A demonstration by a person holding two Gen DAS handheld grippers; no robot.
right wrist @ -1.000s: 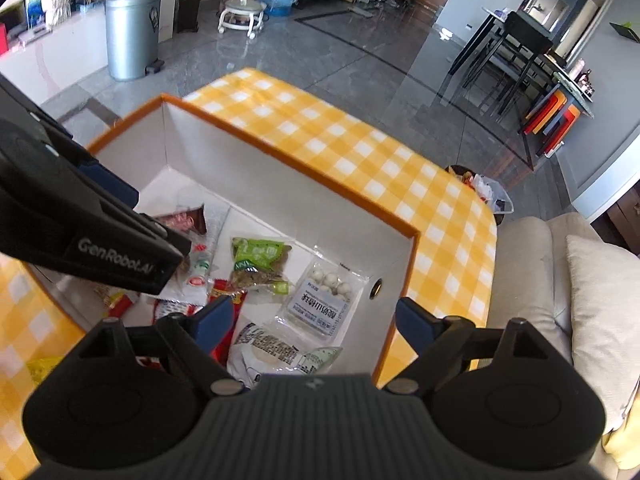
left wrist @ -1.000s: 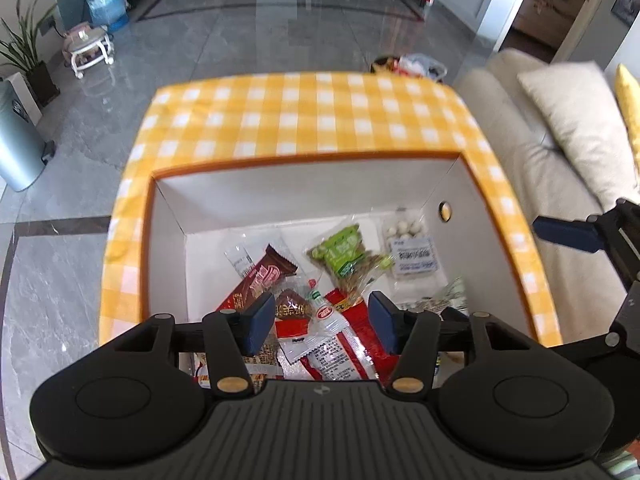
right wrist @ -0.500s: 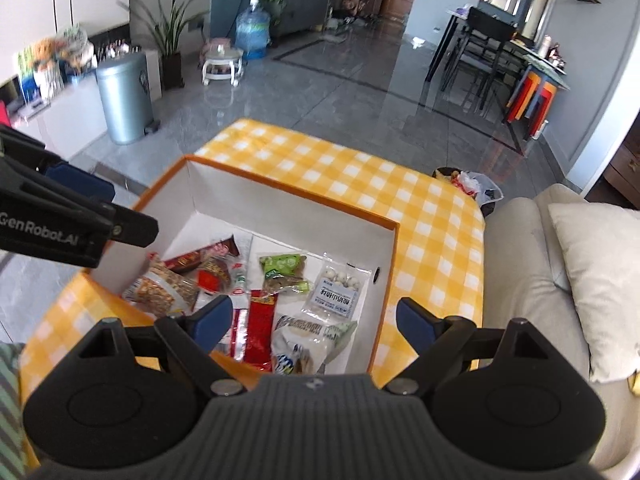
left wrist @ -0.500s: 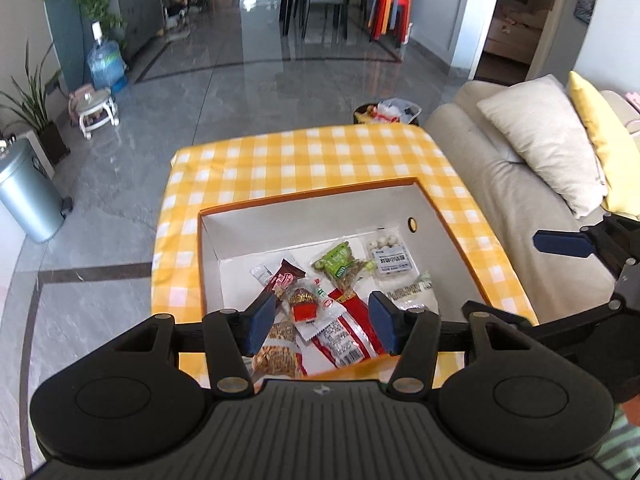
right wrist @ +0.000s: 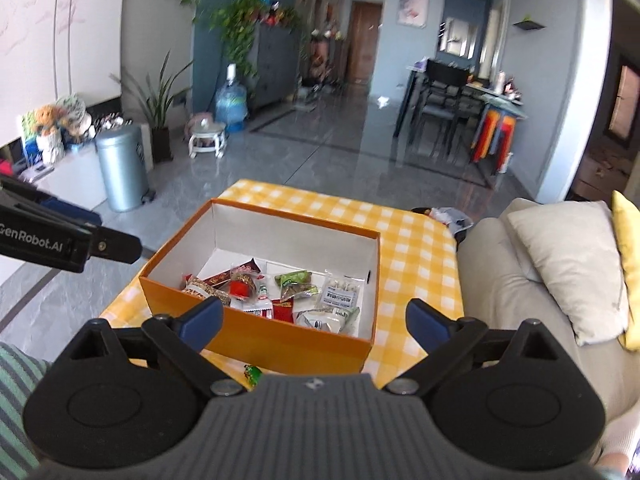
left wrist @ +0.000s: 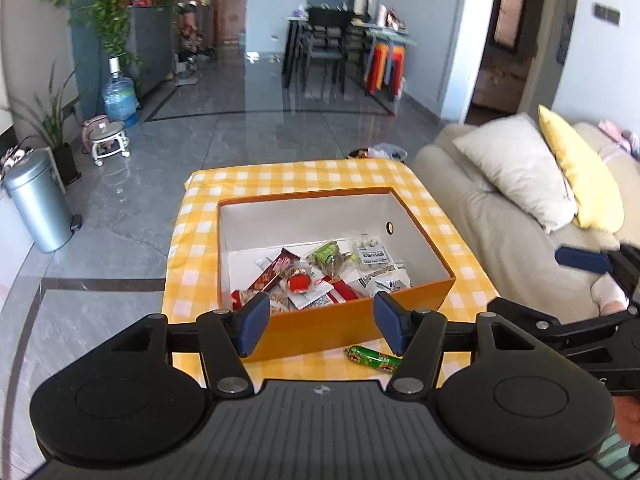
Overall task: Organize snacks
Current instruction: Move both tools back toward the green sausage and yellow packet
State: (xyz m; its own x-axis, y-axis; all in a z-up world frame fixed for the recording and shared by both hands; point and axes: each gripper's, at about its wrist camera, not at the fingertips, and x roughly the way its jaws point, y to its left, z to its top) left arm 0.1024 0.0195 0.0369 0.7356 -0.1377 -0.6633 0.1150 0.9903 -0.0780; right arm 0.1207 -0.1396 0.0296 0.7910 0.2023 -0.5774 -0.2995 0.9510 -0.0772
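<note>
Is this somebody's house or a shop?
Most likely a home's open living and dining room: a beige fabric sofa with cushions, a dark dining table with chairs, and leafy green houseplants by the wall.

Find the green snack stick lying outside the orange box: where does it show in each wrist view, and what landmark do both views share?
Left wrist view: the green snack stick lies on the checked cloth in front of the orange box, low and right of centre.
Right wrist view: only its tip peeps out above the hand-held gripper's body, below the box's near wall.
Shared landmark: the orange box.
</note>
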